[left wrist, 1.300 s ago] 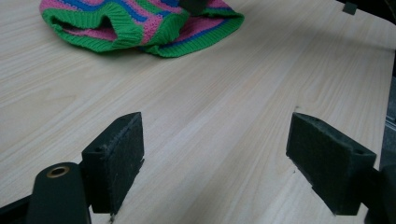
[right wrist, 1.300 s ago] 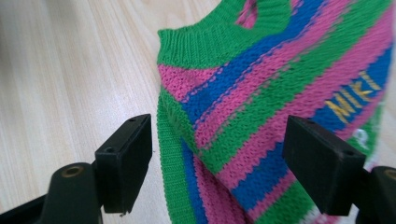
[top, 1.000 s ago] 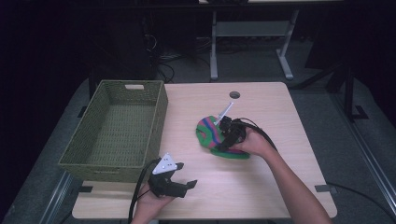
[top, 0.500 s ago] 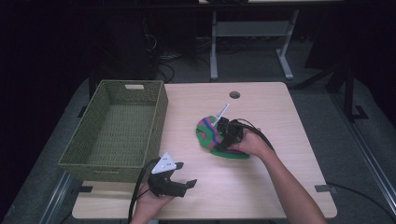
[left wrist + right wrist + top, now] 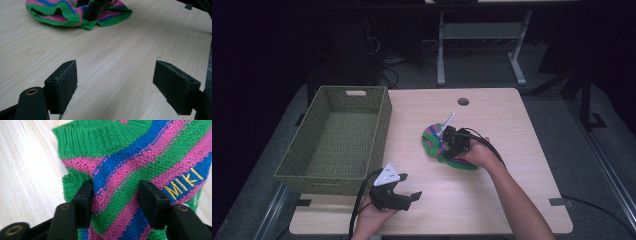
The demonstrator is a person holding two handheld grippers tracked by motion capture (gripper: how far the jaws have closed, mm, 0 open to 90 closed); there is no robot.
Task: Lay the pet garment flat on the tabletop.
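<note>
Currently: right gripper (image 5: pixel 115 202) closing on the knitted garment (image 5: pixel 140 167), pick-up step in hand.

Its jaws have just been closing and now stand about half apart with a raised fold of the striped green, pink and blue knit bunched between them; both pads touch the fabric, so the grip looks taken or nearly so. The garment (image 5: pixel 443 145) lies right of the table's (image 5: pixel 512 200) centre, well clear of every edge. The next move, as judged, calls for a firm pinch, a lift high enough to clear the basket's (image 5: pixel 337 135) near wall, then travel toward the left edge. Bare tabletop between garment and basket leaves open room. The left gripper (image 5: pixel 404 196) rests wide open and empty at the front edge, beside the basket's front corner.
</note>
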